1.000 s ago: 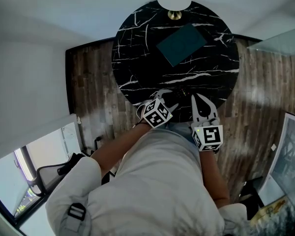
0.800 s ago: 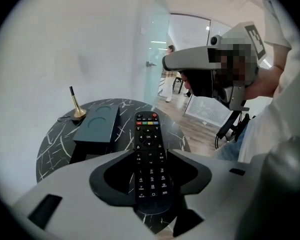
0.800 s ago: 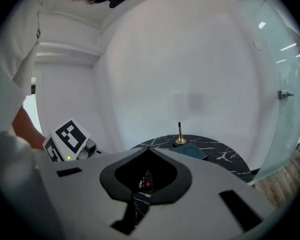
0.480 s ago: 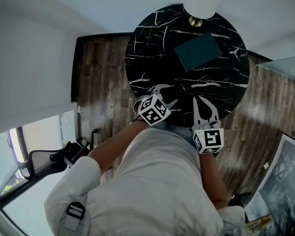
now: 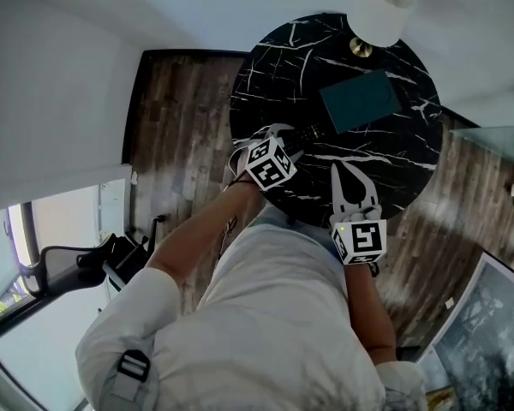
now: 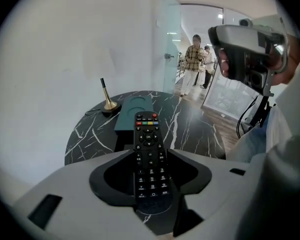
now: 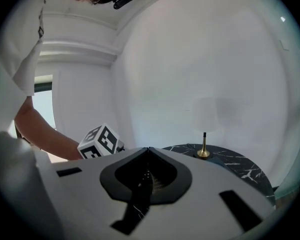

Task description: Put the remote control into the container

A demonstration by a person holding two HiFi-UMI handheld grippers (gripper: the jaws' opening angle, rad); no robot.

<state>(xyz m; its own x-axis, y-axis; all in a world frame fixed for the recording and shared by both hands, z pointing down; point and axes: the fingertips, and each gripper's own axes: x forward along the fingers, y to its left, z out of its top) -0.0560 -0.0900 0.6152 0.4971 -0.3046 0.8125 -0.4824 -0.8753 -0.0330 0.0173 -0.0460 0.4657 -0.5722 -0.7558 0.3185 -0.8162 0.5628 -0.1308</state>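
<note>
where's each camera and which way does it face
Head view: on the person's head, looking down at the table; torso, arms, left gripper and right gripper show.
Left gripper view: on that gripper, along the held remote control toward the container; shirt shows.
Right gripper view: on that gripper, facing the wall; forearm shows.
Both gripper views share the lamp base.

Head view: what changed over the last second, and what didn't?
The left gripper, shut on the remote control, carried it across the table toward the teal container; it is not in yet. The right gripper edged forward too. Unchanged: both grips, the right one shut and empty; container and lamp in place.
</note>
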